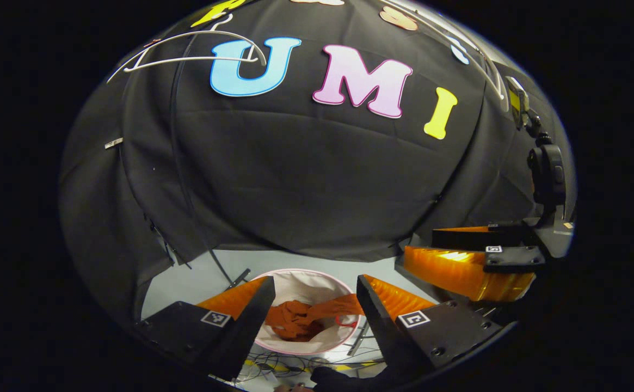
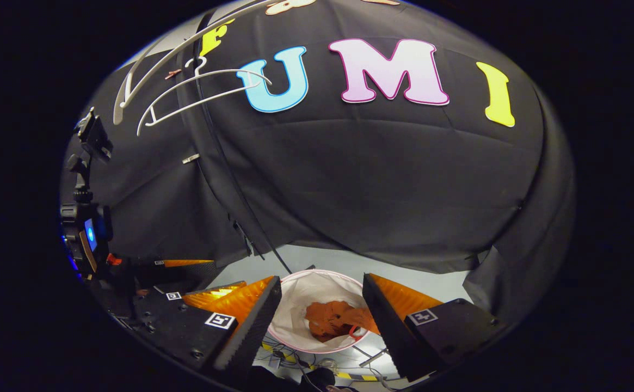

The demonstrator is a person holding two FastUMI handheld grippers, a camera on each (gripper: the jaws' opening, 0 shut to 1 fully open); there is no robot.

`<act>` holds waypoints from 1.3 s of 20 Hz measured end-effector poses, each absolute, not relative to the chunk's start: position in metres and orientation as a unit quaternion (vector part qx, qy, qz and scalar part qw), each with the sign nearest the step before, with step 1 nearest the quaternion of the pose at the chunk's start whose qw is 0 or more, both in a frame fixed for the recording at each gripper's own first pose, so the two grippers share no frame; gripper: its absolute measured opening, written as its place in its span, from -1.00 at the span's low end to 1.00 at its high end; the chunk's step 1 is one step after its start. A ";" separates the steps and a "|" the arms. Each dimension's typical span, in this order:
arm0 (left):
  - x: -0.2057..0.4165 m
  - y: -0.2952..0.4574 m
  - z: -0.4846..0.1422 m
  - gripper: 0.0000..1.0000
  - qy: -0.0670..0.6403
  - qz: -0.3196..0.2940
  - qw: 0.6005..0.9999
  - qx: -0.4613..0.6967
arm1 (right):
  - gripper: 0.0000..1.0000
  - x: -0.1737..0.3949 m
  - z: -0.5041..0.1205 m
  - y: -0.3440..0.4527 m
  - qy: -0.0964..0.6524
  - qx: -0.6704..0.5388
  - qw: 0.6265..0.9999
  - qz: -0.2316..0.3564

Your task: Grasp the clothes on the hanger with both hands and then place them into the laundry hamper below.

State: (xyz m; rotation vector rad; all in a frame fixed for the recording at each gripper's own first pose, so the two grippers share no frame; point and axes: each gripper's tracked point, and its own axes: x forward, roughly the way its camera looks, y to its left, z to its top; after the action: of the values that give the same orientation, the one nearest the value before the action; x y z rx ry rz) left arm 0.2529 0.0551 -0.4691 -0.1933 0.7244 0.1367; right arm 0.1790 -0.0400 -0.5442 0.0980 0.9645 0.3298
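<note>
Clearly the orange clothes (image 1: 300, 318) are already down in the laundry hamper (image 1: 317, 283), a crumpled heap lying against its white lining. They look soft, light and limp, with nothing stiff in them; I'd judge they would sag and bunch wherever taken, so a bunched fold near the top of the heap would give the surest hold.

From the left gripper view, the left gripper (image 1: 317, 299) hangs above the hamper with its jaws spread wide and nothing between them; the heap shows through the gap at about 6 o'clock, apart from both fingers. The right gripper (image 1: 472, 256) sits off at 3 o'clock there.

From the right gripper view, the right gripper's own jaws are likewise released, and the clothes lie below, at 6 o'clock, untouched. The left gripper shows at 8 o'clock.

Up at 11 o'clock the white hanger (image 2: 197, 95) hangs bare on the rail (image 2: 186, 46).
</note>
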 end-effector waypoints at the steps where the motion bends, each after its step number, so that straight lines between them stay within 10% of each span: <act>1: 0.253 0.056 -0.465 0.91 0.349 0.067 0.930 -0.096 | 0.97 0.177 -0.542 -0.039 0.460 0.047 0.872 0.159; 26: 0.083 0.049 -0.174 0.90 0.078 0.018 0.997 0.013 | 0.97 0.059 -0.258 0.006 0.199 0.033 0.973 0.108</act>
State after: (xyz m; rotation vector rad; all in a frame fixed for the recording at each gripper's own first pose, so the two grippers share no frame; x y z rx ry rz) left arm 0.0834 0.0487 -0.1739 0.0266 0.1571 0.0351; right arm 0.0593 0.0063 -0.2581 0.0659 0.4023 0.2170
